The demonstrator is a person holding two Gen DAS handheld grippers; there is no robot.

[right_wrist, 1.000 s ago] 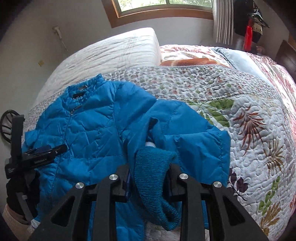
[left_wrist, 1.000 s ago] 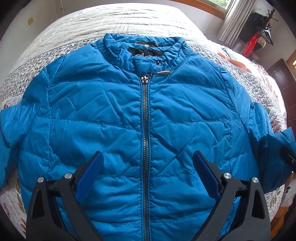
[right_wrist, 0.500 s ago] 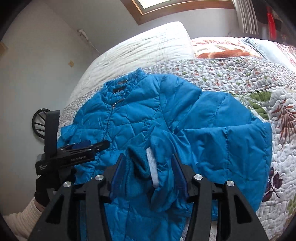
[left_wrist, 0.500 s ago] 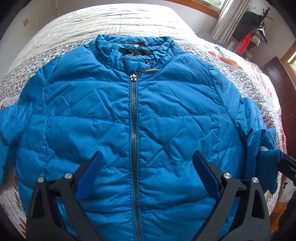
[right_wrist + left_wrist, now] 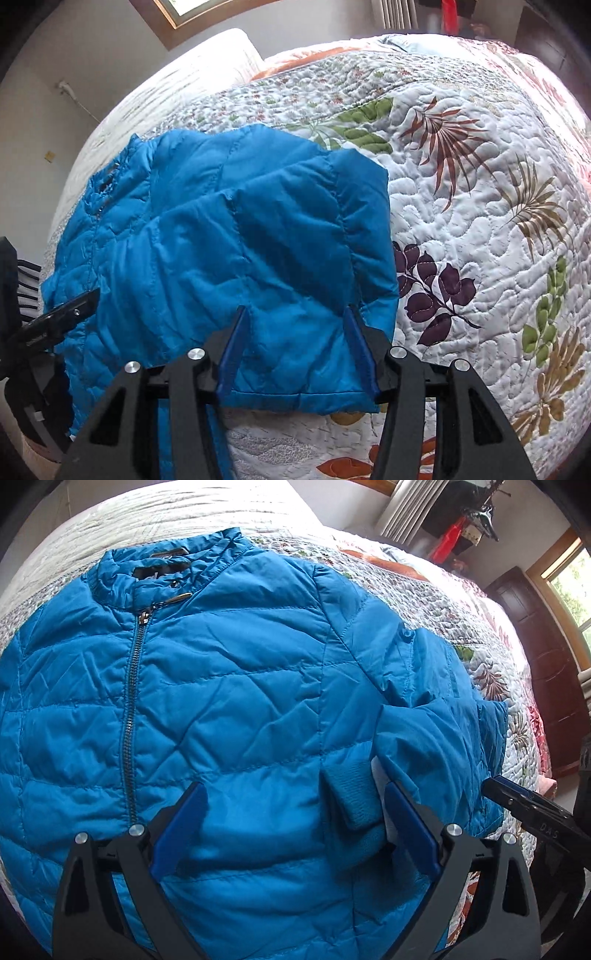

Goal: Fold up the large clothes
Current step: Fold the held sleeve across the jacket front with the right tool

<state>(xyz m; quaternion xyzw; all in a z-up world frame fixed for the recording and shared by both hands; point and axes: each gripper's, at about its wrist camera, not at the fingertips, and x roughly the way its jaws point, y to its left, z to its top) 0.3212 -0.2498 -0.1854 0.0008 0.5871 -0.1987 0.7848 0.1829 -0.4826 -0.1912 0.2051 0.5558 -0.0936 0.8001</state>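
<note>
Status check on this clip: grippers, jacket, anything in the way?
Left gripper open, empty, above the blue jacket. Right gripper open, jaws just widened, nothing pinched. Sleeve folded across the jacket front, cuff on top. Quilt around it clear.

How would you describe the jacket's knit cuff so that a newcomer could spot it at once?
Start at the floral quilt and find the blue puffer jacket lying zipped on it. One sleeve is folded onto the front; at its end is the cuff, ribbed teal knit beside a white strip, unlike the shiny quilted shell.
</note>
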